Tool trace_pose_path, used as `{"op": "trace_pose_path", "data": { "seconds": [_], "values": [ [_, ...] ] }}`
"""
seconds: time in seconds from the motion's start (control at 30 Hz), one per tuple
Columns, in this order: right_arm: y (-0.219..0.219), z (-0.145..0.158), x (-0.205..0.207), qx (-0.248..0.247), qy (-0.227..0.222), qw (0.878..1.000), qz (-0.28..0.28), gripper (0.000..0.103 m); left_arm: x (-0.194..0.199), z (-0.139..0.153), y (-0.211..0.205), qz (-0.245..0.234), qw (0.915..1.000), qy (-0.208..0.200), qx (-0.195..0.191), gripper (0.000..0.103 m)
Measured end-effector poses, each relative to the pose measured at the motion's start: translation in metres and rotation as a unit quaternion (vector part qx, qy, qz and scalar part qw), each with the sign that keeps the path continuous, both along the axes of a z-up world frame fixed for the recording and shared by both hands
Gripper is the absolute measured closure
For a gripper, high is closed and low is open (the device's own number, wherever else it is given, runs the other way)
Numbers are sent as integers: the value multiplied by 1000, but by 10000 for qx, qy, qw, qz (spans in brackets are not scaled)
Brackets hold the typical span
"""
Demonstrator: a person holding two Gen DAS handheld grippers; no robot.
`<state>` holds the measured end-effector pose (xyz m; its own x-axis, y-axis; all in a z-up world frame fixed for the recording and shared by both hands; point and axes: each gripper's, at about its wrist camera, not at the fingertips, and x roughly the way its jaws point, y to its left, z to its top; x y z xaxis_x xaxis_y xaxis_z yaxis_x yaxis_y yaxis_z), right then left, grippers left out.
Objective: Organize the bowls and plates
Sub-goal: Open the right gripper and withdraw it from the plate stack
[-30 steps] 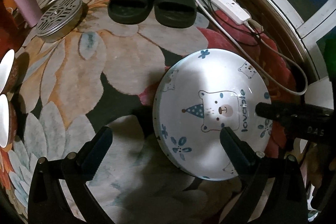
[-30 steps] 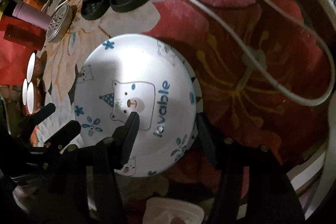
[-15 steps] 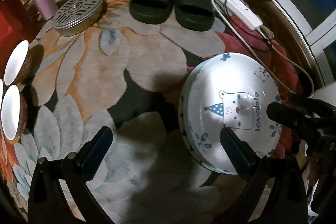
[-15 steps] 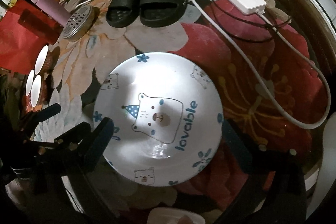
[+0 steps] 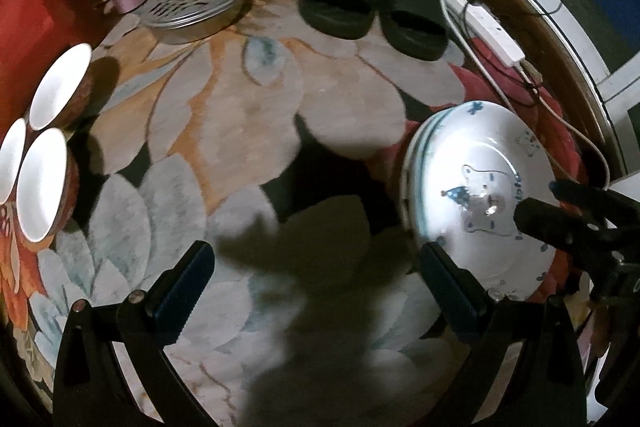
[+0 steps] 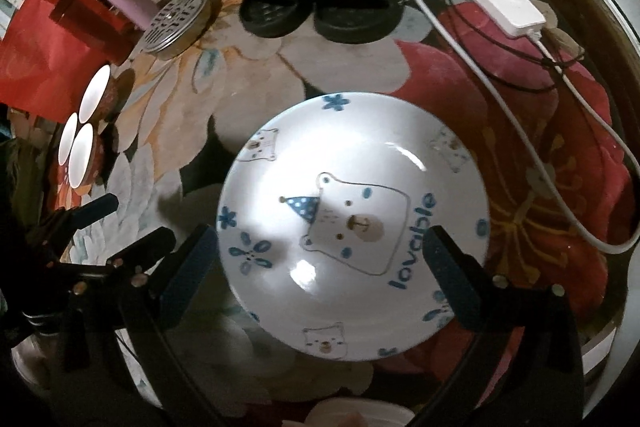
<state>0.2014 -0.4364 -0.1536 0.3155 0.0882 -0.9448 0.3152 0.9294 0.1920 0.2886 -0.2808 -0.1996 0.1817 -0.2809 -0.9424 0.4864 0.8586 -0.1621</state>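
A glossy round plate [image 6: 352, 227], white with a blue bear print, tops a small stack on the soft flowered rug [image 5: 240, 131]. The right tongs [image 6: 320, 259] hang released above it, fingers spread either side of it and touching nothing. The left tongs [image 5: 316, 283] are also released, over bare rug, with the stack beside their right finger. Three smooth white-lined bowls [image 5: 40, 183] cluster far to their left.

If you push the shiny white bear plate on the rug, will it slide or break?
The white glazed bear plate looks hard and stiff, probably ceramic, so it would likely chip if dropped. Its gloss shows a bright glare, so it may slip in a grip. It tops a stack of plates on the soft flowered rug, so a push might slide it off.
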Motion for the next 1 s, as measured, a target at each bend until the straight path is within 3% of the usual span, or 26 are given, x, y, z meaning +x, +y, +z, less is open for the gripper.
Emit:
{"op": "trace_pose_path", "data": {
  "seconds": [1.0],
  "values": [
    [69,-9,33,116,146,9981,588,0,19,-4,93,791,9967,20,183,1]
  ]
}}
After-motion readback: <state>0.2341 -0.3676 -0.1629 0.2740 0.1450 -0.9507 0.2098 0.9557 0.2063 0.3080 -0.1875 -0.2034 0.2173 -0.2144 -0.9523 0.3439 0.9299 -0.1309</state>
